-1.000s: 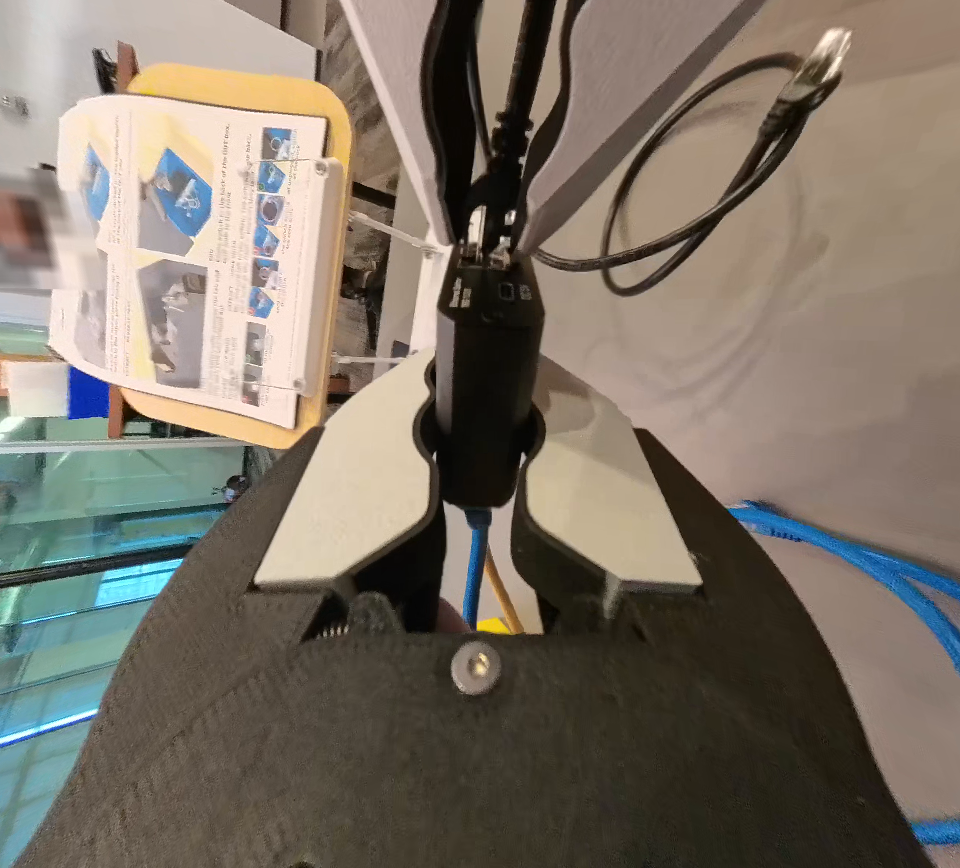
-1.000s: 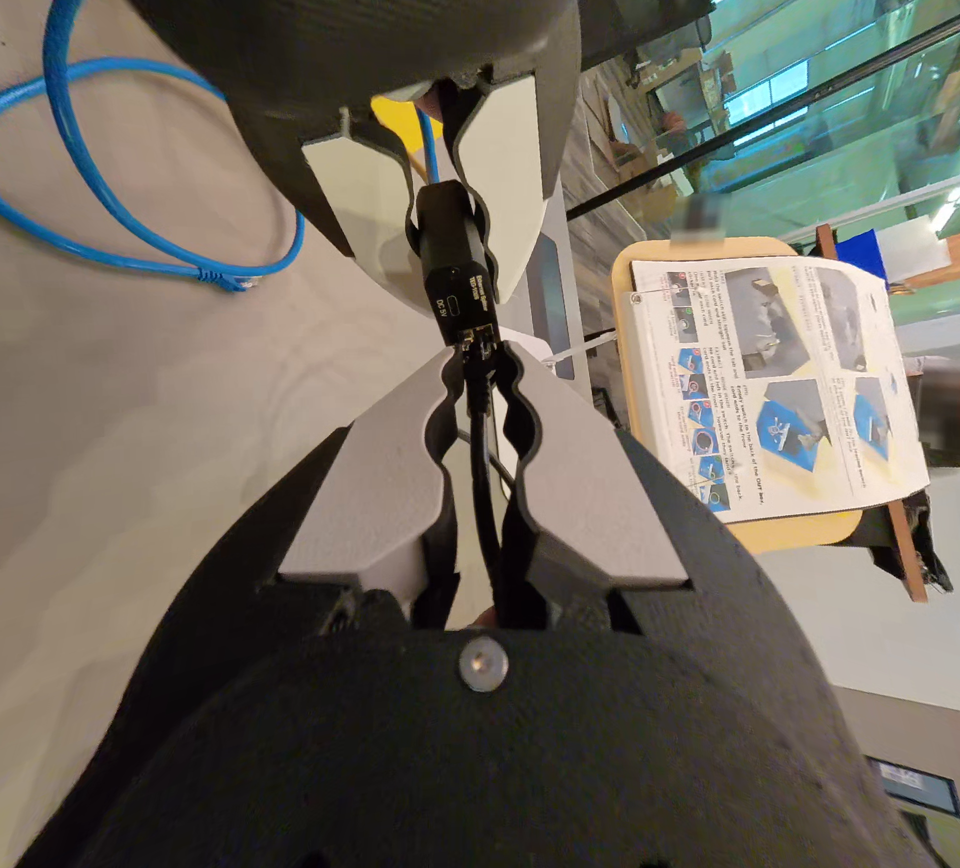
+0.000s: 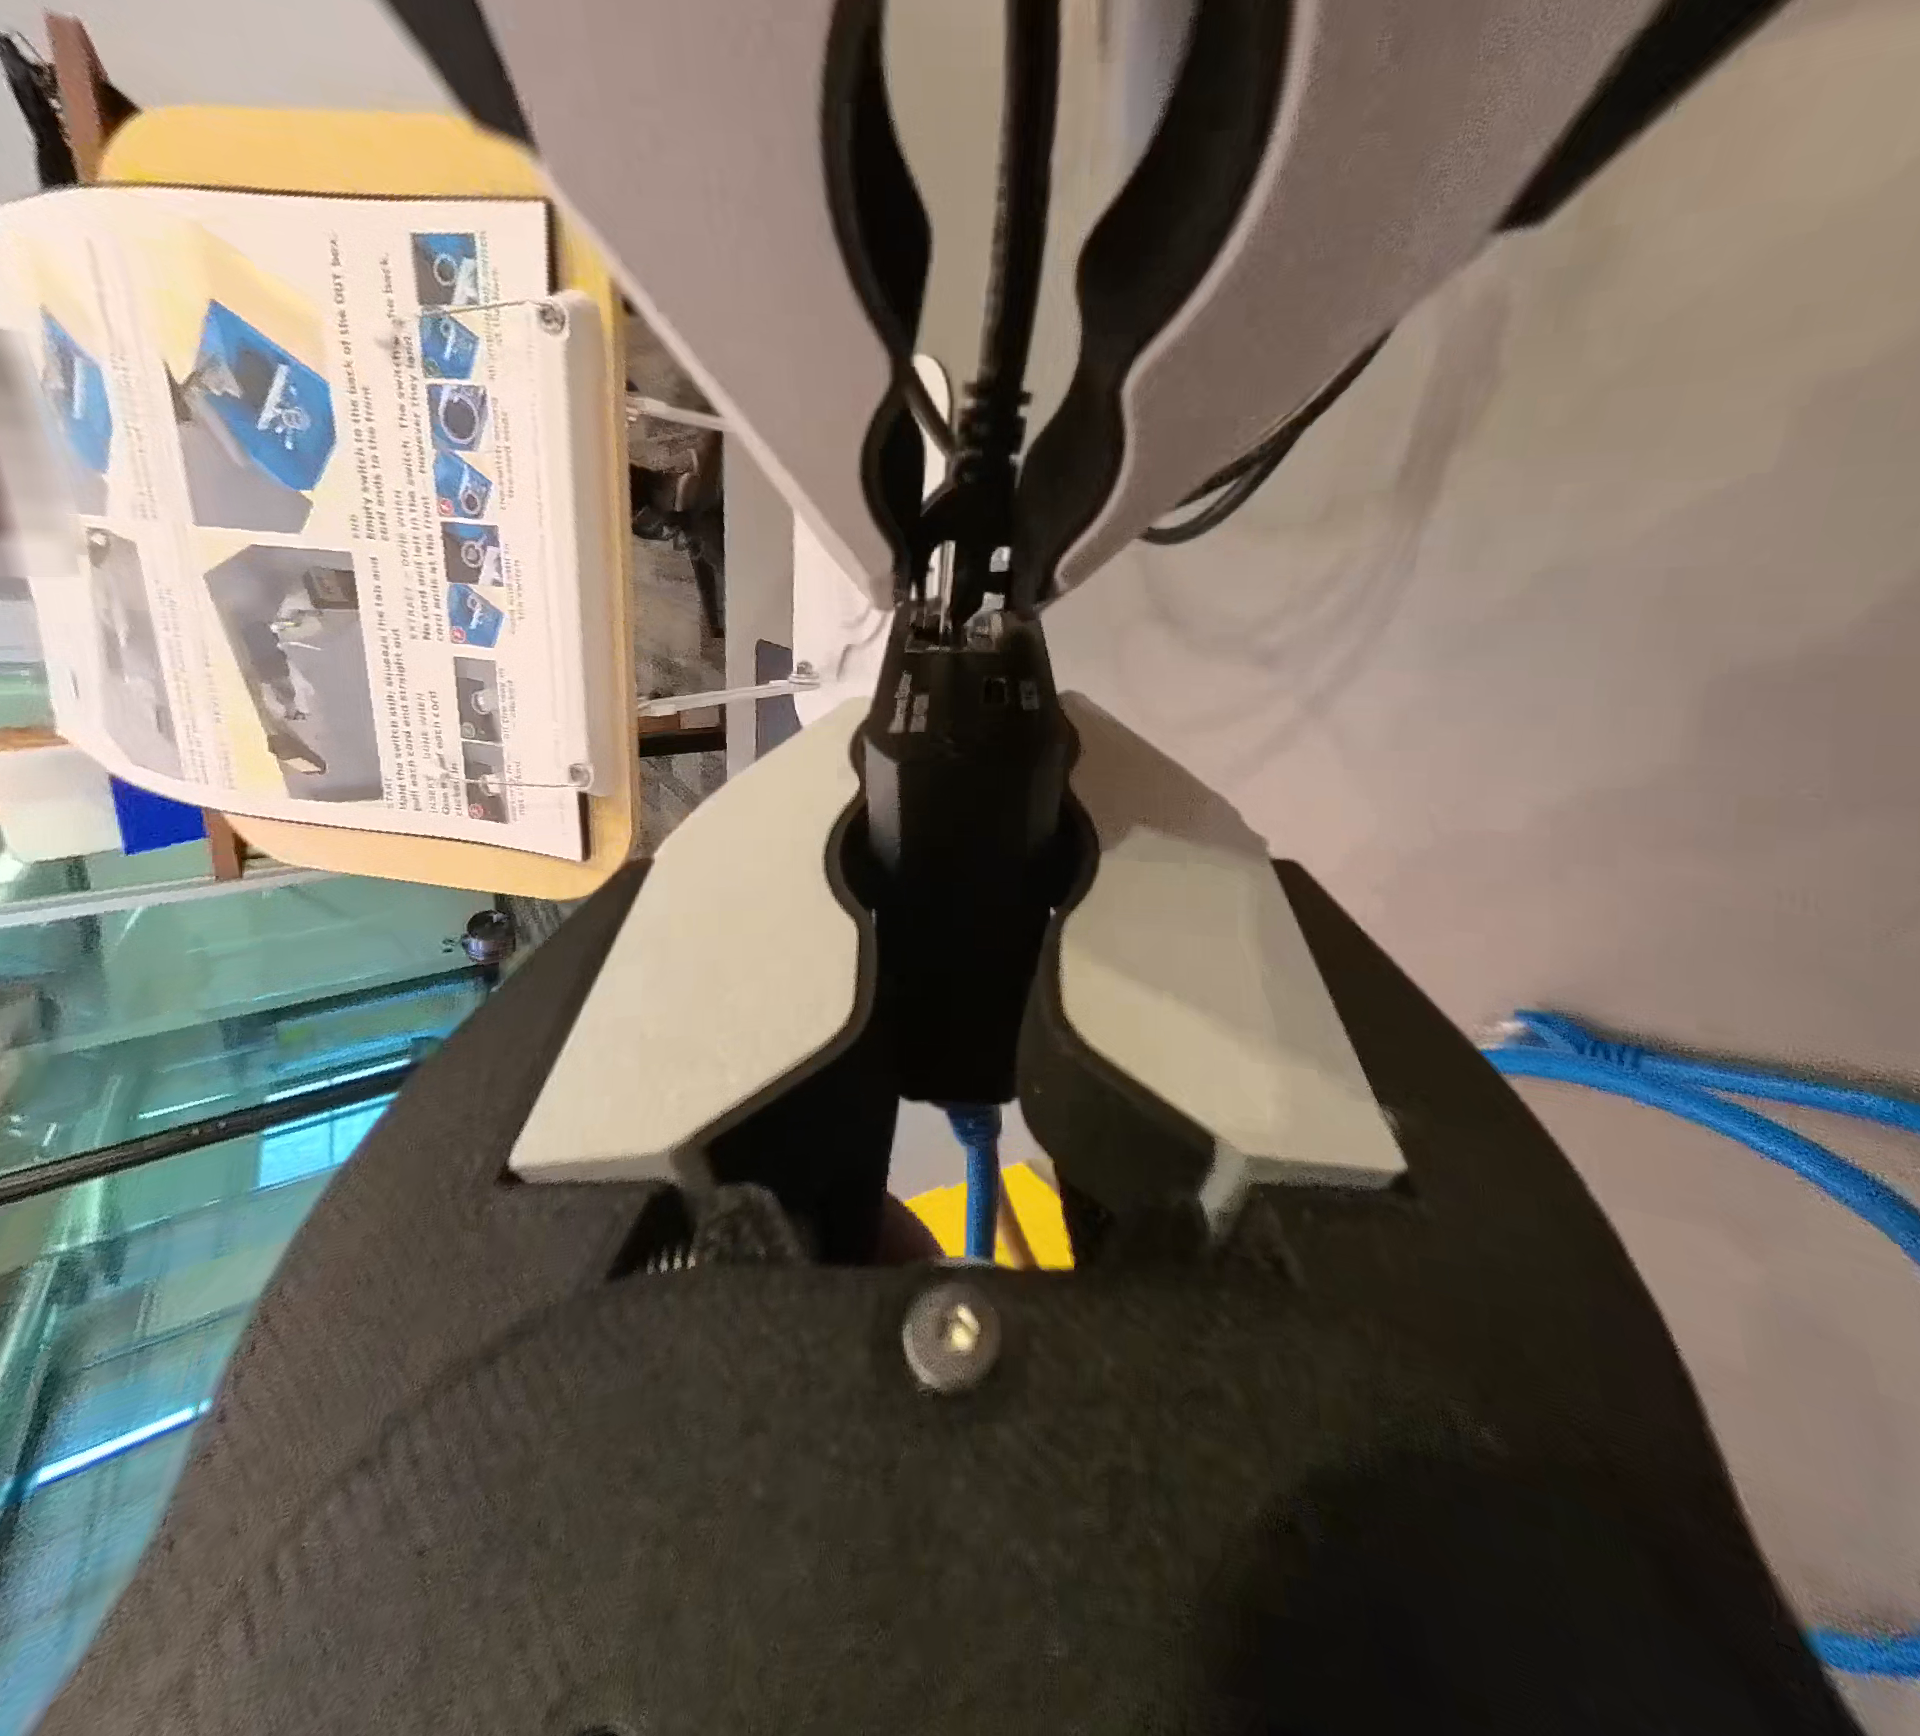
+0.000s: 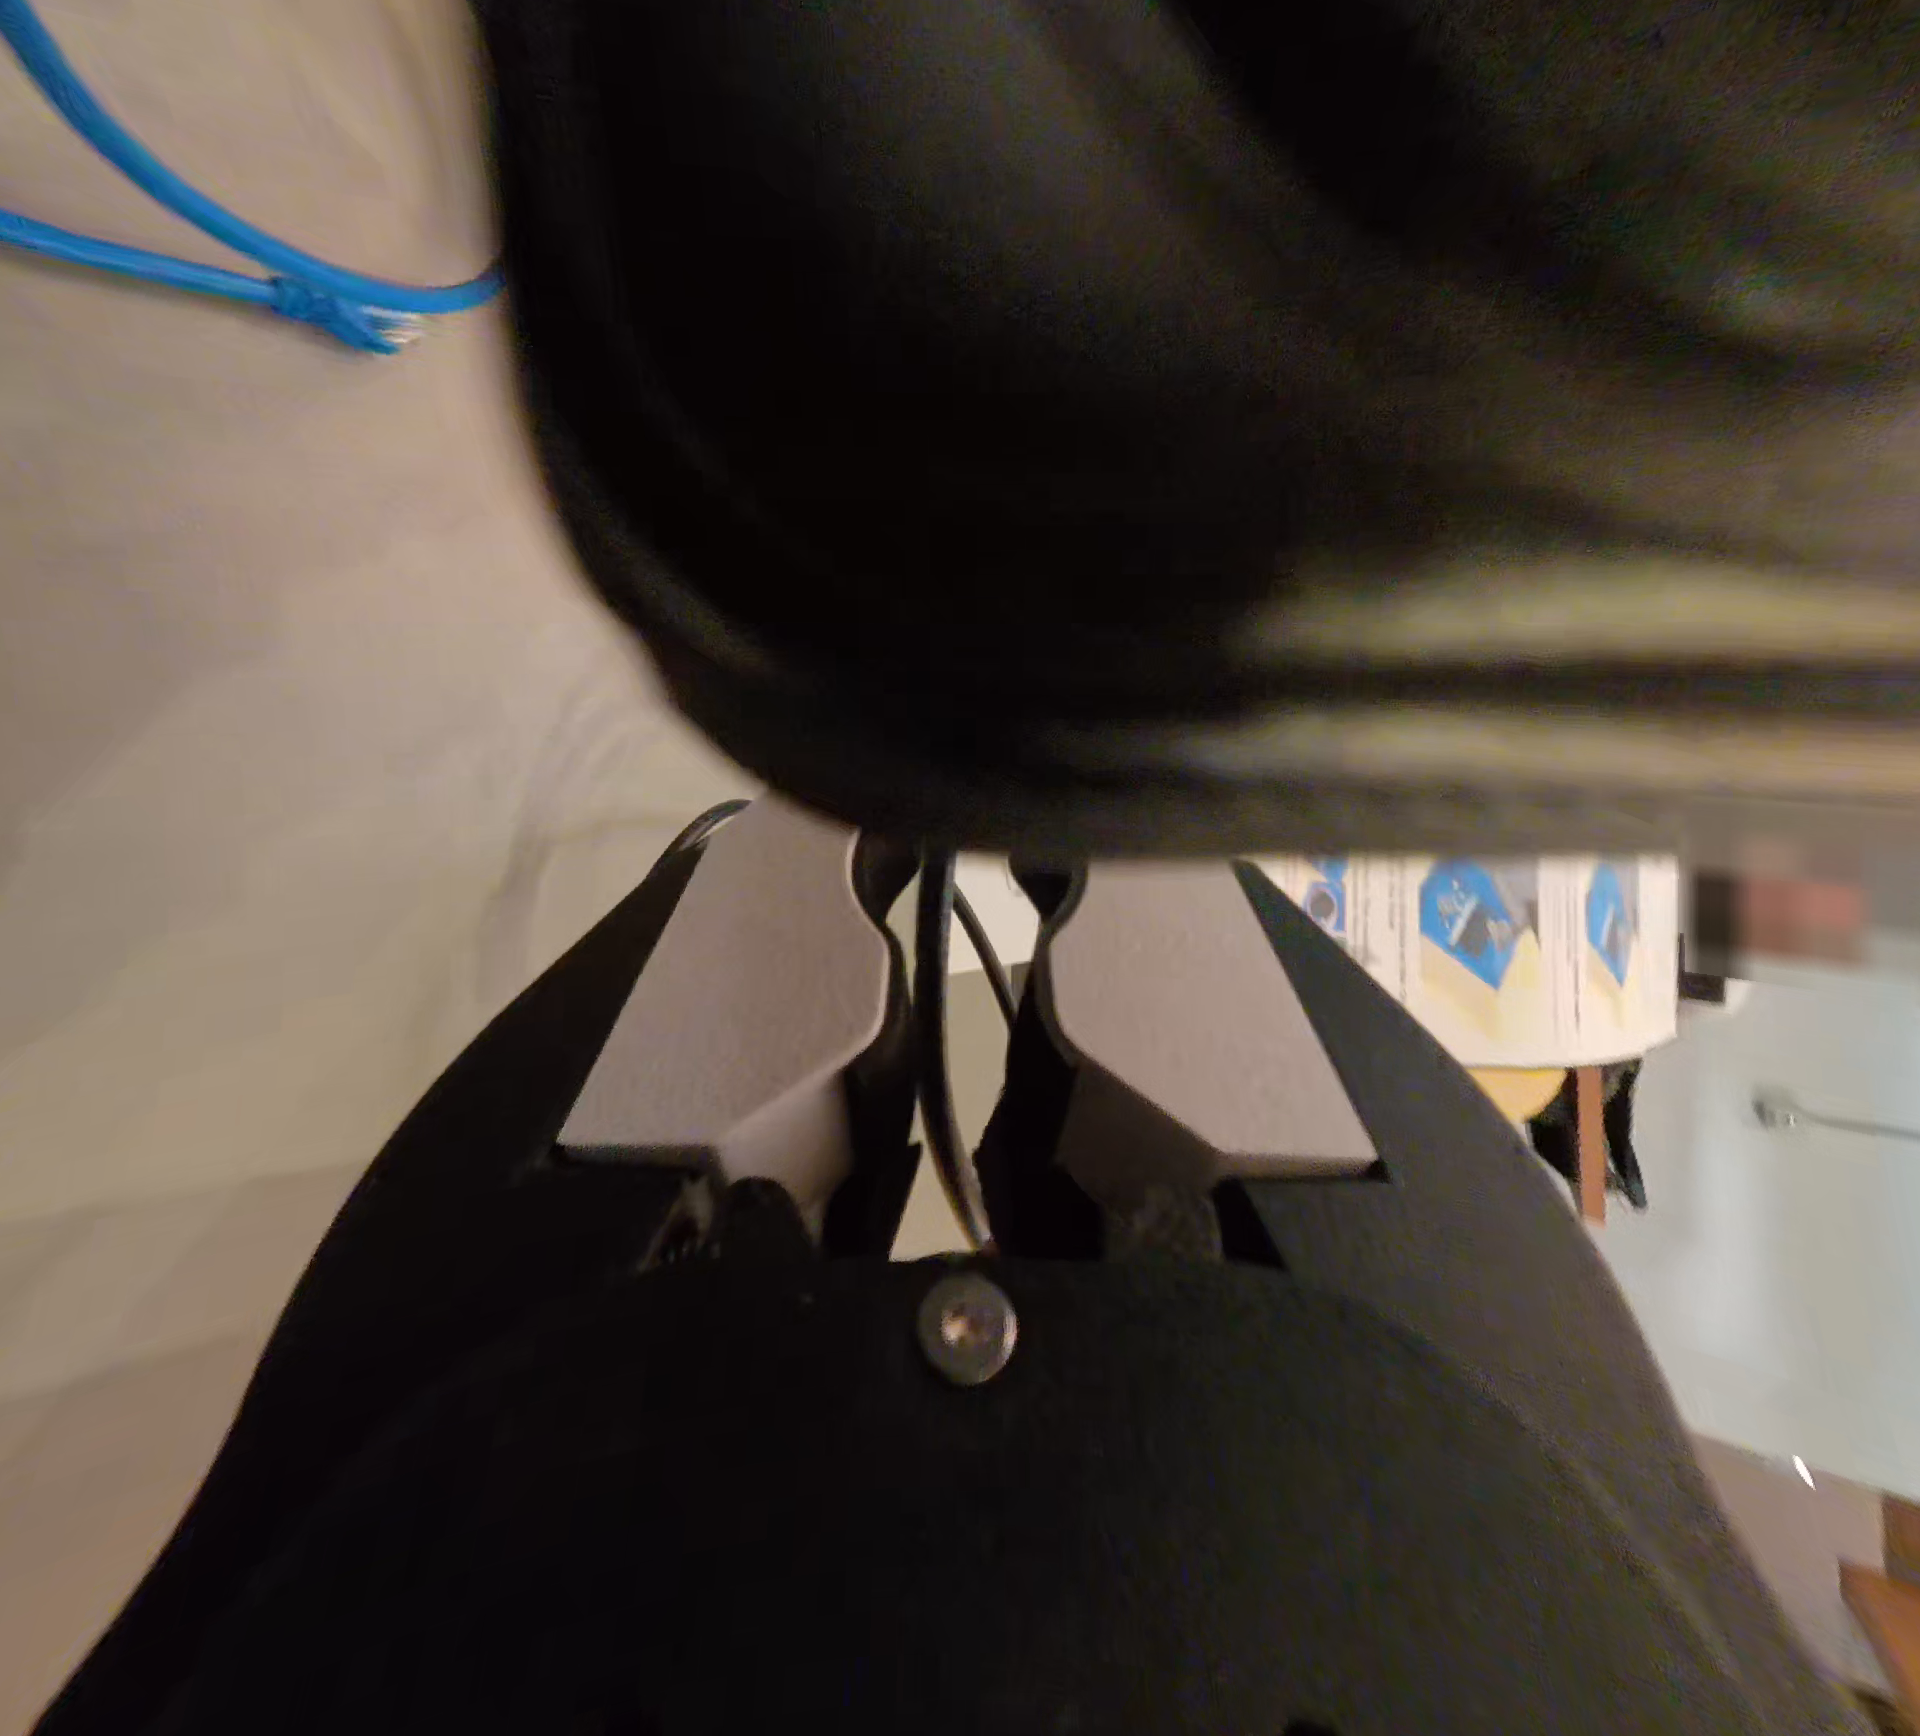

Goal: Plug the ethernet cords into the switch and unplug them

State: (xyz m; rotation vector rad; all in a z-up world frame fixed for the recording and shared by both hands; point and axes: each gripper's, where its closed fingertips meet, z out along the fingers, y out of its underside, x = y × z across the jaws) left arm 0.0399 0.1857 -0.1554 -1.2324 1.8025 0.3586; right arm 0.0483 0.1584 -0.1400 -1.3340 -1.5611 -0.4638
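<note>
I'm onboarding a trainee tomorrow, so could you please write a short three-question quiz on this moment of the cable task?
1. True or false: the left gripper is clamped on the black switch.
2. What colour is the cord running between the right gripper's fingers? A) black B) blue C) yellow
3. Fill in: the free connector lying on the table belongs to the ____ cord.

Key: 1 true. 2 A. 3 blue.

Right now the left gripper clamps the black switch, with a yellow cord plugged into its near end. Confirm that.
Not quite. The left gripper does clamp the black switch, but the cord plugged into its near end is blue, not yellow. The left wrist view shows it.
</note>
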